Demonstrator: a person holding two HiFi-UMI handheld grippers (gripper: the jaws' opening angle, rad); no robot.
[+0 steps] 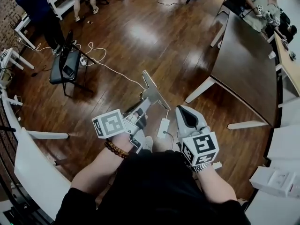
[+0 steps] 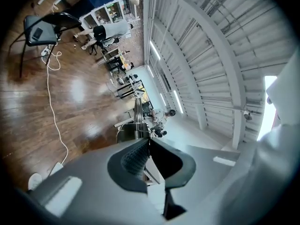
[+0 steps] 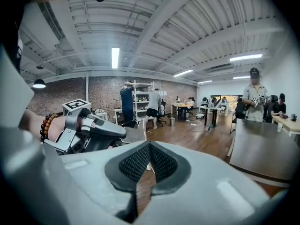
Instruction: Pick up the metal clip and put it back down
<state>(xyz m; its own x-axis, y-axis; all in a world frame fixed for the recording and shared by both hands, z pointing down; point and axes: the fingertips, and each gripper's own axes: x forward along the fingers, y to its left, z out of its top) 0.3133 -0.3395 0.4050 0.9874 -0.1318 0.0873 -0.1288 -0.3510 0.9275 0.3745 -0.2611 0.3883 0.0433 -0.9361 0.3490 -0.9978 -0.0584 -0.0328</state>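
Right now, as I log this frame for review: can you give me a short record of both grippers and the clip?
left gripper: shut on the metal clip
right gripper: shut, nothing between its jaws
metal clip: held in the air, sticking out past the left gripper, resting on nothing
below the clip: wooden floor
nearest surface: dark table off to the right, clip not above it

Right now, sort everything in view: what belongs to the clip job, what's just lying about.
Job: metal clip, left tool gripping it, right tool shut and empty.
Lying about: black chair, white floor cable, dark table.
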